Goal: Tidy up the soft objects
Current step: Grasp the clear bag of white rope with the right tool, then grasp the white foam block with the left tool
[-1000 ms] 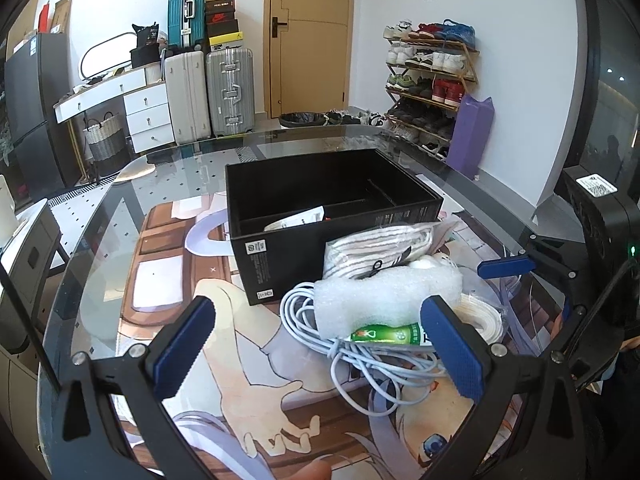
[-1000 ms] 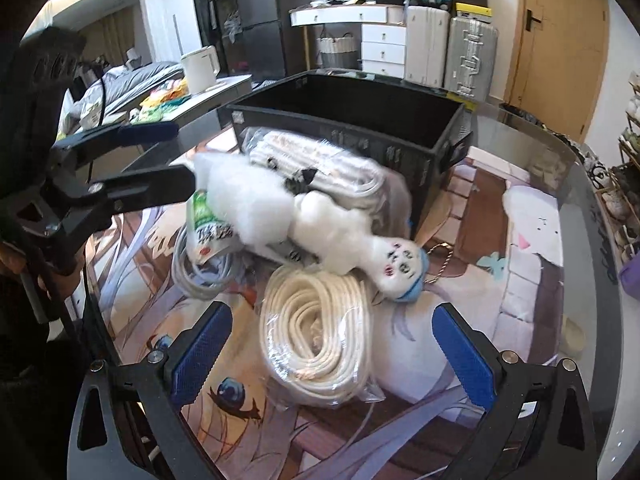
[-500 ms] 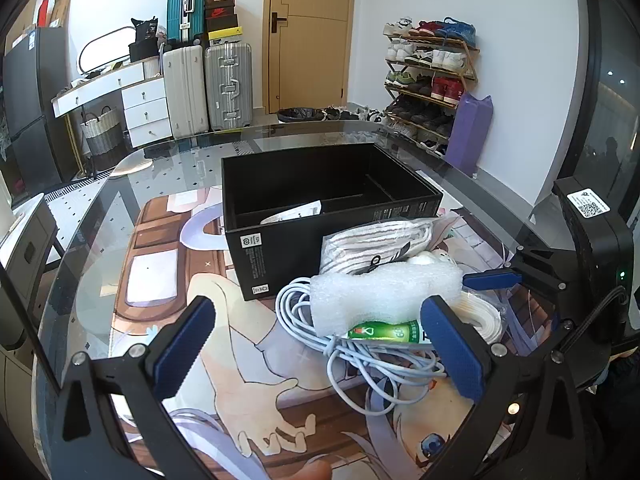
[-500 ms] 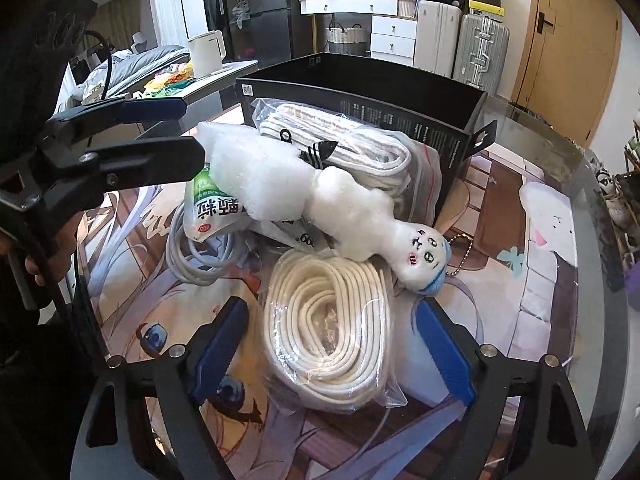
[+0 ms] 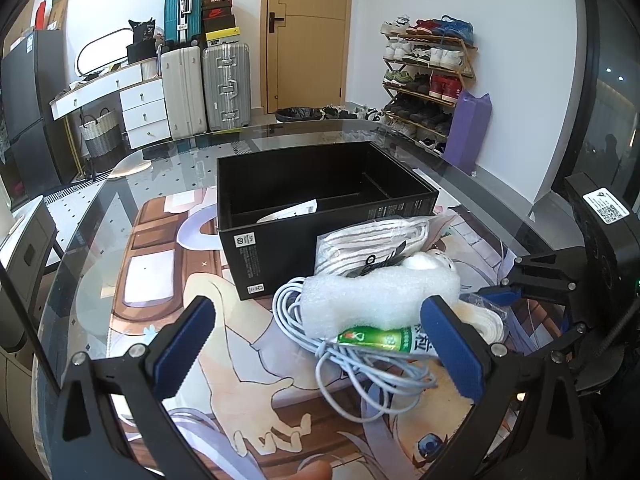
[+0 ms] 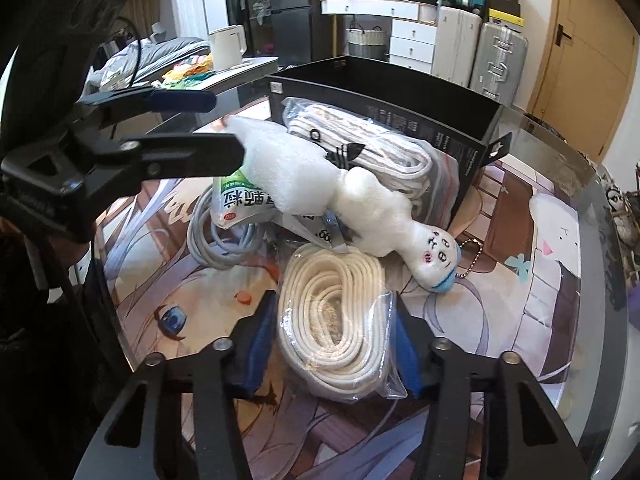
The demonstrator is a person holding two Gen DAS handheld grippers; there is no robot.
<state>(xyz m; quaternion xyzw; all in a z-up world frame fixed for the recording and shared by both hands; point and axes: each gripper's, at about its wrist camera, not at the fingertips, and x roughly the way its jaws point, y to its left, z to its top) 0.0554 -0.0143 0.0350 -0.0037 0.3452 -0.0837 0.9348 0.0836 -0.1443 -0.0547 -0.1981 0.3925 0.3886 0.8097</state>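
Note:
A pile of soft things lies on the table in front of a black open box. My right gripper has closed around a bagged coil of white rope, its blue pads against the bag's two sides. My left gripper is open and empty, just short of a white foam sheet. A white plush doll, bagged striped socks, a green-labelled packet and a grey cable coil lie there too.
The glass table carries a printed cartoon mat. The box holds a white paper and dividers. Suitcases, a white desk, a door and a shoe rack stand behind the table.
My right gripper moved forward over the bagged rope and its jaws narrowed from wide open onto the bag. My left gripper stayed open and shifted only slightly.

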